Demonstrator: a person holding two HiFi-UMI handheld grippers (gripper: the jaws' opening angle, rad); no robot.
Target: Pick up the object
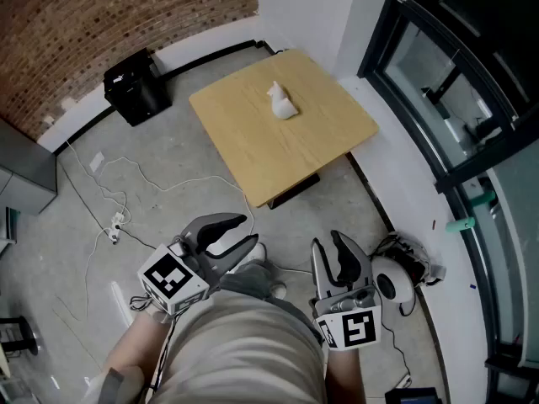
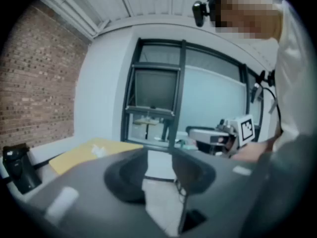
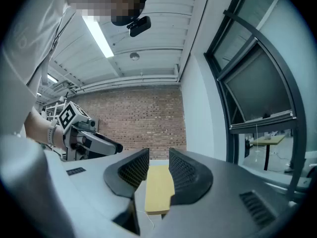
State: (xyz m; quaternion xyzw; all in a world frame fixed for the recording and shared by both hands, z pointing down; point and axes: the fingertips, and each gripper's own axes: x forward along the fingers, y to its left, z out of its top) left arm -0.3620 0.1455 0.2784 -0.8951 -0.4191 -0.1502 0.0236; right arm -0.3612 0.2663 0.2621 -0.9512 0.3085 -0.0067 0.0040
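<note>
A small white object [image 1: 282, 101] lies on the square wooden table [image 1: 253, 141], towards its far side. Both grippers are held low near the person's body, well short of the table. My left gripper [image 1: 235, 233] is open and holds nothing. My right gripper [image 1: 332, 252] is also open and empty. In the left gripper view the open left gripper [image 2: 158, 176] points past the table [image 2: 79, 156], where the white object [image 2: 99, 150] is a faint blurred spot. In the right gripper view a strip of the table [image 3: 159, 190] shows between the parted jaws of the right gripper [image 3: 158, 175].
A black box [image 1: 135, 86] stands on the floor by the brick wall [image 1: 101, 23]. White cables and a power strip [image 1: 114, 226] trail over the concrete floor at left. A round white device [image 1: 392, 281] sits right of my right gripper. Dark window frames [image 1: 455, 91] line the right side.
</note>
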